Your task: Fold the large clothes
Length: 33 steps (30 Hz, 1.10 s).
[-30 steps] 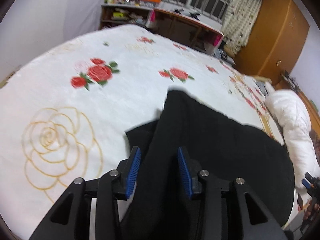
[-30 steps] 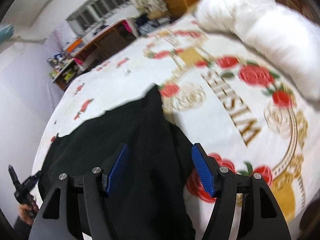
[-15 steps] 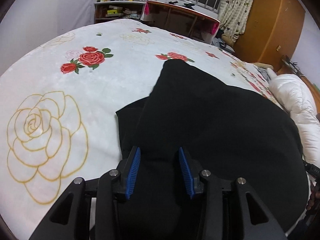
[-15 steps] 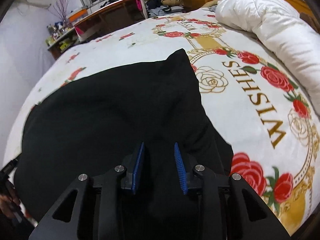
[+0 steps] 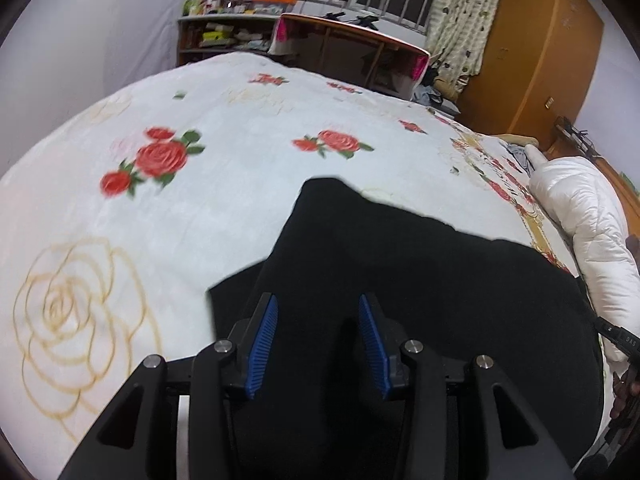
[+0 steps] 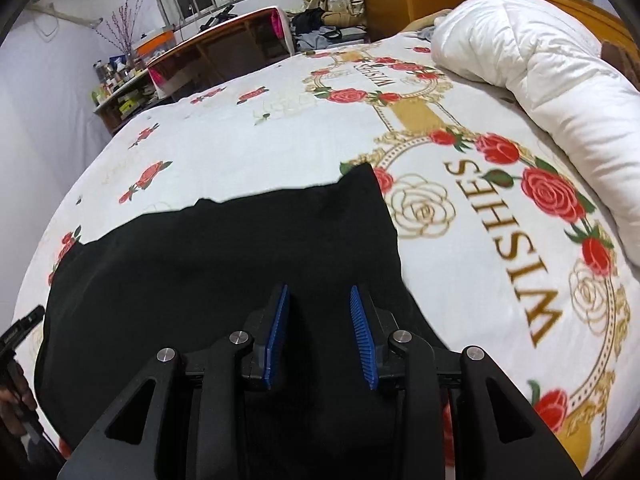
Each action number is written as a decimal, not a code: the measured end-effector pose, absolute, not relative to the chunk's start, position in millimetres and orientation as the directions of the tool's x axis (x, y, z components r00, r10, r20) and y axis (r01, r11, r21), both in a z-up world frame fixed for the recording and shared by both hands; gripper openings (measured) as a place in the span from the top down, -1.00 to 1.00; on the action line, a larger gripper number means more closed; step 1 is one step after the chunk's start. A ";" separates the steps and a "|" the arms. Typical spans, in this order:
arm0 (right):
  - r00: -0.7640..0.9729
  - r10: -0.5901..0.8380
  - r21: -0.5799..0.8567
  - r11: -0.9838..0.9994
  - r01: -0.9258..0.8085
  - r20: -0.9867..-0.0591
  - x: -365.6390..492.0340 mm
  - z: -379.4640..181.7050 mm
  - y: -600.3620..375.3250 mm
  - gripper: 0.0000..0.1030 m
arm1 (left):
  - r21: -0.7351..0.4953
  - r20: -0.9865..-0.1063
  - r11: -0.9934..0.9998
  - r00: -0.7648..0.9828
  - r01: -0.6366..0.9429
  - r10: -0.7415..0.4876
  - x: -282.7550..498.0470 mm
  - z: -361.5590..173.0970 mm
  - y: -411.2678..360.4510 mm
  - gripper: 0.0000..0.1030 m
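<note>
A large black garment (image 5: 400, 264) lies spread on the flowered white bedspread (image 5: 240, 184), with one pointed corner toward the far side. My left gripper (image 5: 317, 300) is low over its near left part, its blue pads closed on a bunched fold of the black cloth. In the right wrist view the same garment (image 6: 240, 248) fills the lower left, and my right gripper (image 6: 319, 289) stands with narrow jaws shut on the cloth near the garment's right edge. The cloth under both grippers is hidden by their fingers.
A rolled white duvet (image 6: 540, 72) lies along the bed's right side. Past the bed's far end stand a desk (image 5: 352, 52), cluttered shelves (image 5: 224, 32) and an orange wardrobe (image 5: 540, 48). A hand (image 5: 624, 392) shows at the garment's right edge.
The right gripper's jaws went from wide apart to narrow, closing on the black cloth. Both grippers shifted over the bed, and the garment's far edge now sits nearer to me than half a second ago.
</note>
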State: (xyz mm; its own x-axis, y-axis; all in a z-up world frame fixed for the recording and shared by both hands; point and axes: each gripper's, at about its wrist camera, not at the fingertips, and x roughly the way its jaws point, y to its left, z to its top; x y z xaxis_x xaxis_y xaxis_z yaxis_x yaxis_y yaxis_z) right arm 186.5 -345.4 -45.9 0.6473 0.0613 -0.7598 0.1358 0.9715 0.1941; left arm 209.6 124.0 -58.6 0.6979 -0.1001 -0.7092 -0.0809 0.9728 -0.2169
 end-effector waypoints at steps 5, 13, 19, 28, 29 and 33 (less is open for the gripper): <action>0.622 0.053 0.183 0.972 0.148 -0.781 192.9 -49.7 -349.7 0.36 | -0.192 -0.729 0.980 0.675 -0.047 -0.110 217.0 -58.1 106.5 0.14; 0.632 0.078 0.180 0.979 0.099 -0.771 138.7 -38.1 -329.0 0.23 | -0.125 -0.741 0.990 0.658 0.062 -0.135 164.9 -48.5 71.1 0.10; 0.642 0.089 0.131 0.991 0.018 -0.762 89.1 -21.6 -291.4 -0.02 | -0.122 -0.745 0.988 0.649 0.095 -0.154 114.8 -36.2 49.2 0.01; 0.666 0.087 0.114 0.993 -0.003 -0.741 27.4 3.6 -260.2 -0.24 | -0.117 -0.747 0.987 0.646 0.106 -0.158 64.0 -14.8 33.1 -0.14; 0.667 0.090 0.113 0.994 -0.008 -0.740 21.8 4.7 -257.1 -0.24 | -0.117 -0.750 0.987 0.643 0.106 -0.158 59.6 -13.0 32.4 -0.14; 0.665 0.097 0.109 0.994 -0.023 -0.741 5.0 4.9 -249.6 -0.25 | -0.109 -0.749 0.988 0.644 0.111 -0.155 45.8 -8.3 30.4 -0.14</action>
